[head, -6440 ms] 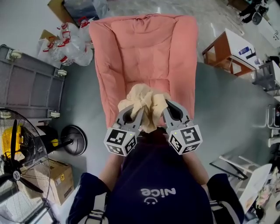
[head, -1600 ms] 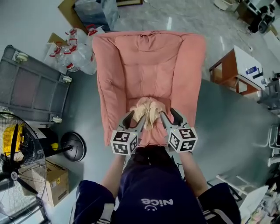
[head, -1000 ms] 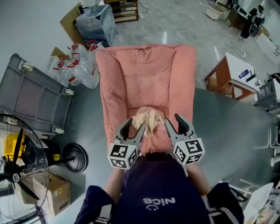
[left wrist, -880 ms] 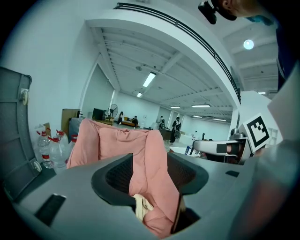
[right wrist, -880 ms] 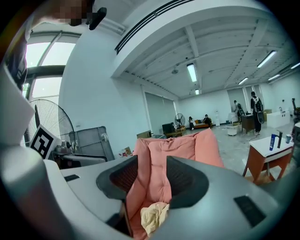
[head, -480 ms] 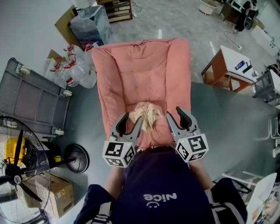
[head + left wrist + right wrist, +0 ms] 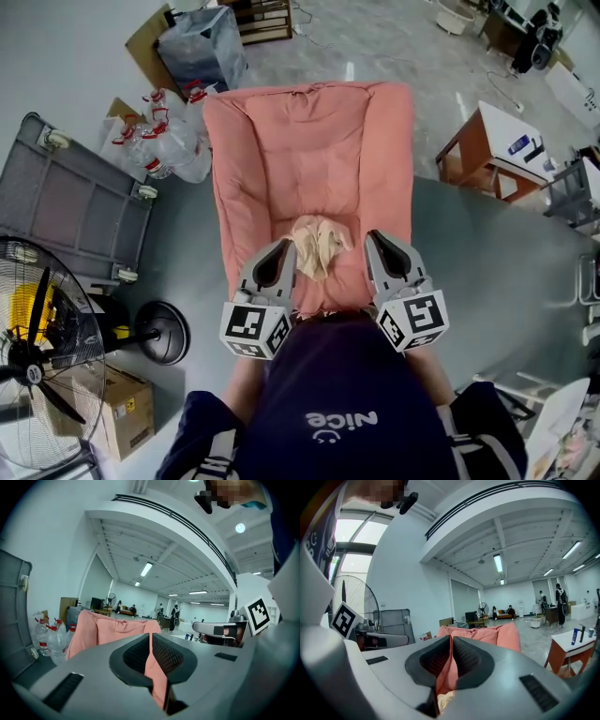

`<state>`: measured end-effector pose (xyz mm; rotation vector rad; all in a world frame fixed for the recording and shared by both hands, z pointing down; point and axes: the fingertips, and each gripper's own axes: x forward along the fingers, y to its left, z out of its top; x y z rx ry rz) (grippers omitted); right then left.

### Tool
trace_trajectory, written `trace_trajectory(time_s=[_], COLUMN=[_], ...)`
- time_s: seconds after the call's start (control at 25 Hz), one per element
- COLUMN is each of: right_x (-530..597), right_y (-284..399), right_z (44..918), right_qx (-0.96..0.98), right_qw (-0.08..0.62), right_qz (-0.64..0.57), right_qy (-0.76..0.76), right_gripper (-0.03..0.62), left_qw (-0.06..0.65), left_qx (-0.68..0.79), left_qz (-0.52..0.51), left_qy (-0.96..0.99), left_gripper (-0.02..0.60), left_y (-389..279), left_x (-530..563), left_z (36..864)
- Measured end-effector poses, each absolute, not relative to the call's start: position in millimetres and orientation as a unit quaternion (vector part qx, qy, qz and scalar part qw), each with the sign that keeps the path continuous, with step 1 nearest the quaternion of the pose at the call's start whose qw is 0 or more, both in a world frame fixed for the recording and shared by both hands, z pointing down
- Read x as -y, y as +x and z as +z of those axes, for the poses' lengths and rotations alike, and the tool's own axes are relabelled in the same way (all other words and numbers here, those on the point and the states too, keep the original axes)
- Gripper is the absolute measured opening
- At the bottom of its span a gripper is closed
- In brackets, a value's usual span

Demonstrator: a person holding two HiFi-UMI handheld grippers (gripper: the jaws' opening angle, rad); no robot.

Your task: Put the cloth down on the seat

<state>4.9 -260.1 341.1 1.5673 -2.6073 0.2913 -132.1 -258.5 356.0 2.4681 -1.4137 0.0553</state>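
A crumpled cream cloth (image 7: 319, 246) lies on the seat of the pink armchair (image 7: 309, 141), near its front edge. My left gripper (image 7: 284, 246) hovers just left of the cloth, its jaws closing to a thin slit with nothing between them. My right gripper (image 7: 378, 237) hangs a little to the right of the cloth, shut and empty. In the left gripper view the left gripper (image 7: 150, 641) points at the chair's back (image 7: 117, 627). In the right gripper view a bit of the cloth (image 7: 445, 698) shows below the right gripper (image 7: 451, 641).
A large floor fan (image 7: 37, 347) and its round base (image 7: 159, 333) stand at the left, with a grey cart (image 7: 70, 211) behind them. A bag of plastic bottles (image 7: 164, 141) lies by the chair's left arm. A wooden table (image 7: 487, 141) stands at the right.
Both grippers stood open beside the cloth half a second ago; now their jaws have come together. The cloth, held up between them earlier, rests on the seat.
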Motion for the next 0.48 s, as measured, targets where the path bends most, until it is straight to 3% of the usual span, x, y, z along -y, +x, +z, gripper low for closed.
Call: trace_trajectory(time_s=[0.48], right_x=[259.6], right_y=[12.1], right_z=[329.5], right_qx=[0.841], right_qw=[0.042], right_qz=[0.076], right_qy=[0.534], right_gripper=[0.055], left_qw=[0.171], left_qx=[0.491], left_qz=[-0.014], left_qy=[0.854], left_gripper=[0.02], left_y=[-131.7], left_x=[248.2], left_z=[348.5])
